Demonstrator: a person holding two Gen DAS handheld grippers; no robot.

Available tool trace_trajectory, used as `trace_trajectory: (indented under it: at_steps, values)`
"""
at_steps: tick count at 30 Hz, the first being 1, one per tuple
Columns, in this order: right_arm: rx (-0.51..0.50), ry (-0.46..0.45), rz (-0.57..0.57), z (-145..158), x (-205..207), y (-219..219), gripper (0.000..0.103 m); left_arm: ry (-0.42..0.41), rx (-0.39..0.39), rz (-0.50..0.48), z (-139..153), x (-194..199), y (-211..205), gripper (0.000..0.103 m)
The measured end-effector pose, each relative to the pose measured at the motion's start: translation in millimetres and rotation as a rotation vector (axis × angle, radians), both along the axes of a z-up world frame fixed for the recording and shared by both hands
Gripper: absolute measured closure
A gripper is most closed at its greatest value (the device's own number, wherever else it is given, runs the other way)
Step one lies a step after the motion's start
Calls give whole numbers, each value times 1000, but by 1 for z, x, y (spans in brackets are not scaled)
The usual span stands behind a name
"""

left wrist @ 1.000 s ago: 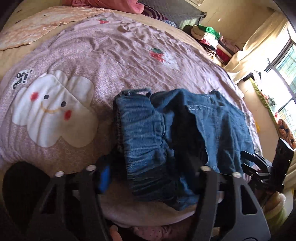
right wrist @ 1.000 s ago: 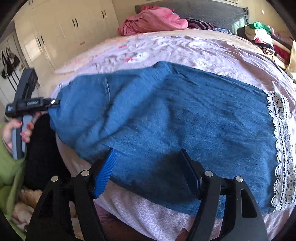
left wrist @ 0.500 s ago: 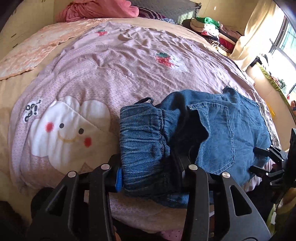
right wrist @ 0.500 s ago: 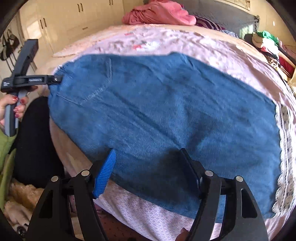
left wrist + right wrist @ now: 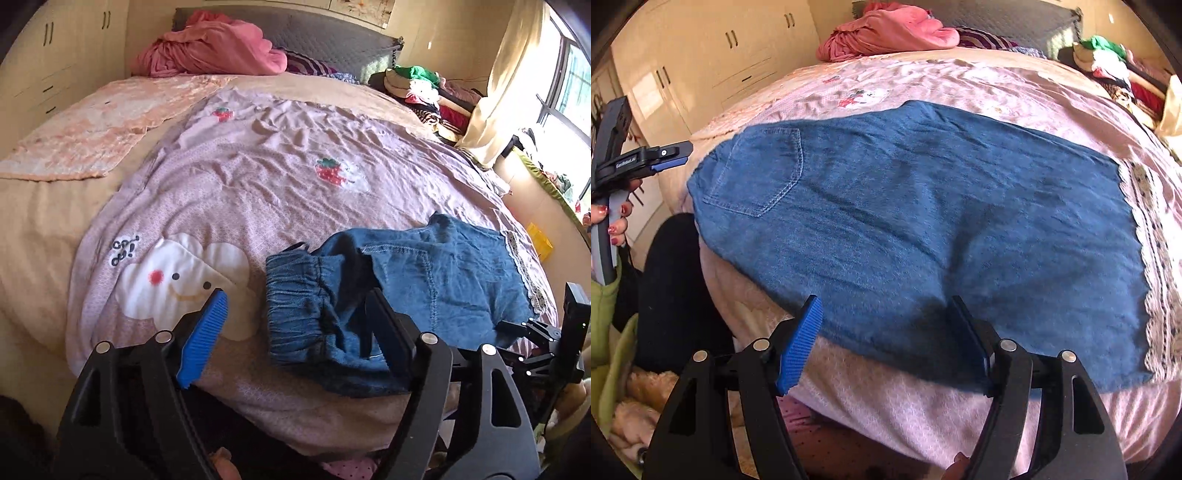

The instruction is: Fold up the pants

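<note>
In the left wrist view, the left gripper (image 5: 295, 325) is hovering above the near edge of the bed with its jaws opening; the gathered elastic waistband of the blue denim pants (image 5: 406, 302) is lying beneath the gap, but neither pad is pressing on the cloth. The blue ribbed pad on one finger (image 5: 203, 339) is standing clear over the lilac quilt with the white smiling cloud patch (image 5: 221, 206), while the other finger is overlapping the denim in the picture. The pants are lying on that quilt near the bed's front edge, waistband bunched toward the camera, back pocket facing up and white lace hem stretching off to the right. The right gripper (image 5: 539, 332) is showing at the right edge, near the lace hem. A heap of pink bedding (image 5: 210, 48) is sitting by the grey headboard. In the right wrist view, the right gripper (image 5: 886, 332) is holding its jaws apart, straddling the near edge of the pants (image 5: 923, 221) without clamping them. The denim is spreading flat across the quilt (image 5: 886, 406), pocket to the left and lace hem to the right. At far left, a hand with red nails (image 5: 613, 221) is holding the left gripper (image 5: 677, 155) just beside the pocket end, clear of the cloth.
</note>
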State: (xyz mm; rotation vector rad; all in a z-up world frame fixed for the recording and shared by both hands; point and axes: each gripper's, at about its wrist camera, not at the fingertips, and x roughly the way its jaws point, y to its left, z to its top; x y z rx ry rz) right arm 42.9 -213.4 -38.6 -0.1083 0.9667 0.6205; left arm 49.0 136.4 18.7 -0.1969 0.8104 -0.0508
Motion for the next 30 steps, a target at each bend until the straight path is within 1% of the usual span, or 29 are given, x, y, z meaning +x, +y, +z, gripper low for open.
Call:
trace_trajectory:
  at_steps: [1,3,5,7,11,14,16,18,20,22,23,24,26,28,30]
  values:
    - [13,1,-16,5,-2,-5,34,-14,1,-15,5,1,-5,32]
    - [37,-28,-61,16,-5,-17,34,-37,8,-50,13,5,-18,28]
    - [39,-63,-114,27,-11,-33,34,-53,3,-98,18,11,-36,22]
    - [43,-94,-181,36,-11,-50,34,-61,5,-153,20,20,-58,19]
    - [33,-144,-287,49,-3,-77,34,-77,11,-277,19,37,-111,17]
    - [34,-145,-329,50,3,-92,34,-68,13,-381,12,52,-152,17]
    - [47,-136,-332,49,7,-98,34,-31,0,-440,2,64,-175,17]
    - [34,-123,-341,44,15,-102,34,-6,-8,-483,-9,72,-194,17]
    - [28,-95,-358,35,25,-107,34,11,26,-498,-21,83,-206,17]
    - [13,-46,-401,23,33,-111,34,51,84,-475,-37,96,-211,17]
    - [17,-27,-417,19,34,-114,34,65,90,-459,-44,103,-208,17]
    - [23,-7,-429,13,35,-117,34,79,86,-442,-49,110,-203,17]
    - [35,-1,-432,9,34,-120,34,102,64,-415,-59,120,-192,17]
    - [33,-10,-425,7,31,-120,34,119,29,-419,-68,127,-184,16]
    - [36,-11,-424,5,29,-121,34,124,17,-426,-74,130,-185,14]
